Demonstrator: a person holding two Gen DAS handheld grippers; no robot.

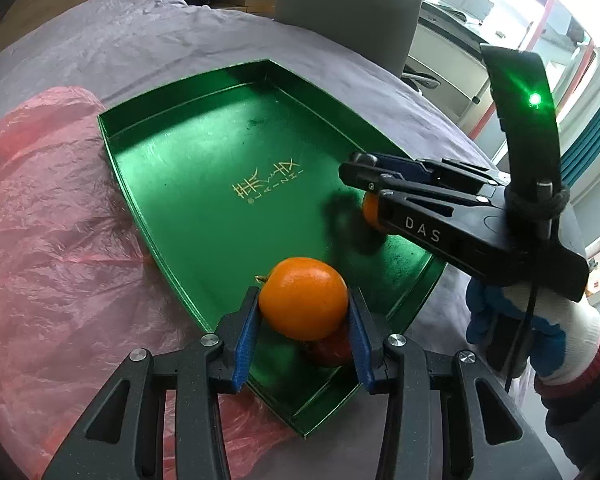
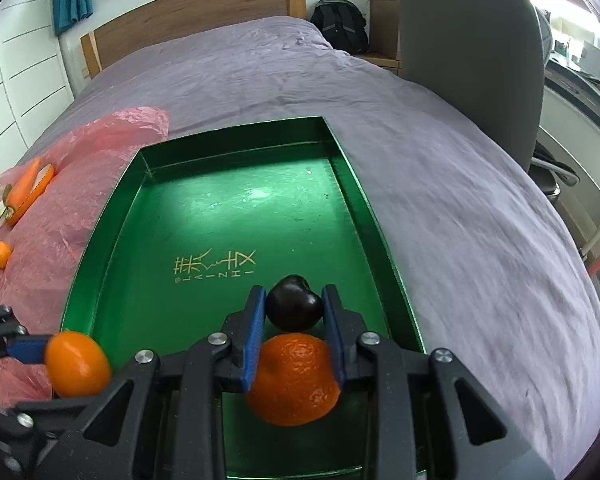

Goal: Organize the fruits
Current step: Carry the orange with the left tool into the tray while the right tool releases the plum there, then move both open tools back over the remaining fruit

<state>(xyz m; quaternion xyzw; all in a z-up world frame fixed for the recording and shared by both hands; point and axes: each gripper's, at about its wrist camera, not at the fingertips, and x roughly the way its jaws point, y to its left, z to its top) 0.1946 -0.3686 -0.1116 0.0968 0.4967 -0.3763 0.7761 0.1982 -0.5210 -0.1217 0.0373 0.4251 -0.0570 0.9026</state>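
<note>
- The left gripper [image 1: 303, 334] pinched a smooth orange fruit [image 1: 303, 298] between its blue pads, low over the near end of the green tray [image 1: 188, 184]; a dark red fruit [image 1: 330, 350] showed beneath it, mostly hidden.
- In the right wrist view the right gripper [image 2: 293, 330] had its pads against both sides of a dark plum-like fruit [image 2: 293, 308], with a dimpled orange [image 2: 294, 380] directly underneath on the tray [image 2: 204, 224].
- The left wrist view showed that gripper [image 1: 358, 174] side-on, so only a sliver of the orange [image 1: 370, 210] showed and the dark fruit was covered.
- Only the right wrist view showed more produce on the pink plastic bag [image 2: 80, 184]: a small orange fruit [image 2: 1, 255], red bits cut off at the frame edge, and a carrot-like piece [image 2: 24, 186] hard to make out.
- The tray lay on a bed [image 2: 260, 68] with a purple cover; beyond stood a grey chair [image 2: 468, 40] and a black backpack [image 2: 340, 24].
</note>
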